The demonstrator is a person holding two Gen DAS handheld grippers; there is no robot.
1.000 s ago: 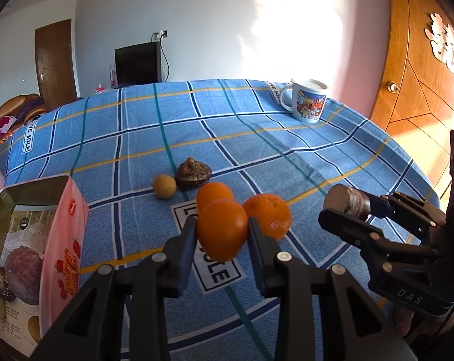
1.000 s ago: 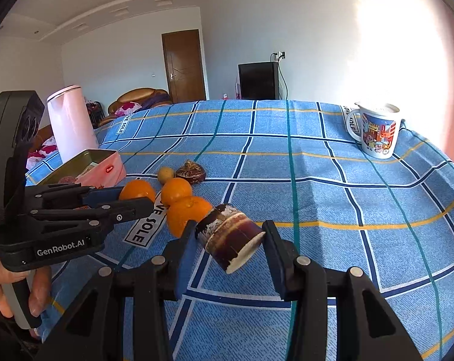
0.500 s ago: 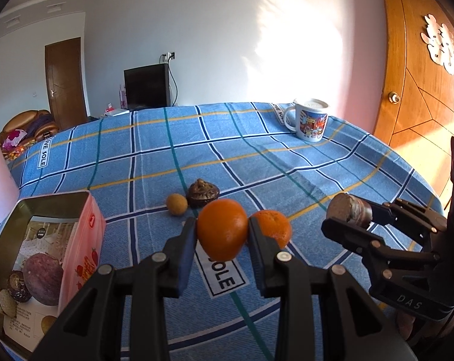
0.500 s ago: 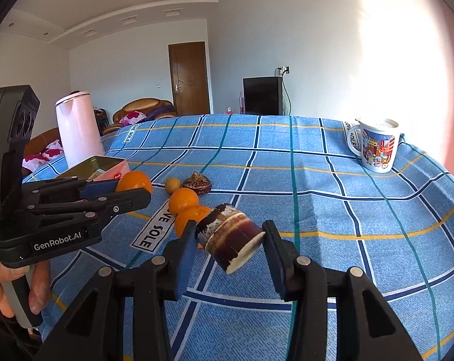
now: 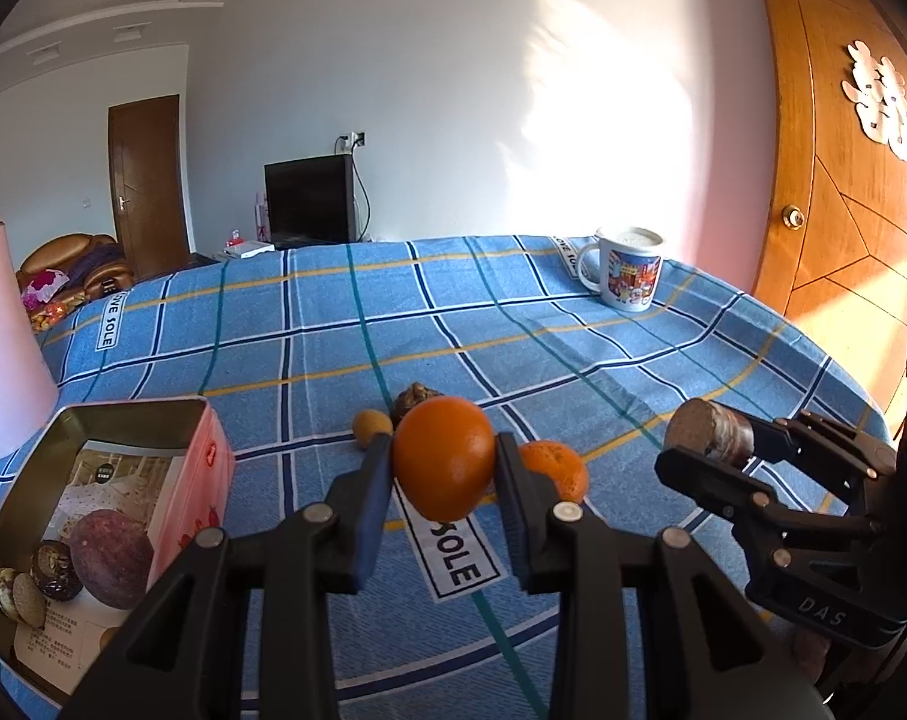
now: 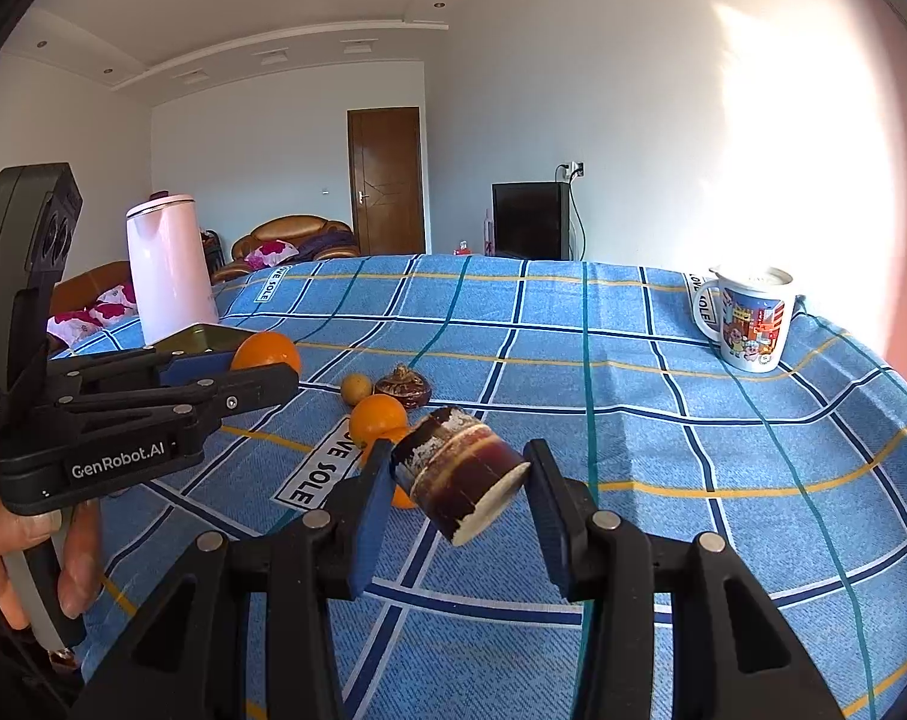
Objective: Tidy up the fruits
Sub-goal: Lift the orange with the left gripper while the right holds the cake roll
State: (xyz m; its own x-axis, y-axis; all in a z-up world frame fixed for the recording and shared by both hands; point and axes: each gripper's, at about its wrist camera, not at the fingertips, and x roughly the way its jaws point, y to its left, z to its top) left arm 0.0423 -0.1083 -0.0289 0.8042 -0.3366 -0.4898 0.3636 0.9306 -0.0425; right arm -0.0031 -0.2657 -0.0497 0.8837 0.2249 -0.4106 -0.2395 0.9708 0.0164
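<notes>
1. The left gripper (image 5: pixel 444 471) is clamped on an orange (image 5: pixel 443 466), held clear above the blue checked tablecloth (image 5: pixel 309 360).
2. The right gripper (image 6: pixel 458 489) pinches a brown, ring-marked cylinder (image 6: pixel 462 483), tilted, pale end toward the camera; what it is cannot be told.
3. Just beyond the left fingers, another orange (image 5: pixel 554 474) rests on the cloth; a third (image 6: pixel 378 420) shows in the right view.
4. Behind them sit a small yellowish fruit (image 5: pixel 372 425) and a dark brown fruit (image 6: pixel 403 390), side by side.
5. To the left stands an open tin box (image 5: pixel 93 516), holding a purple fruit (image 5: pixel 111 558).
6. A mug (image 6: pixel 747 318) stands at the far right edge, well apart.
</notes>
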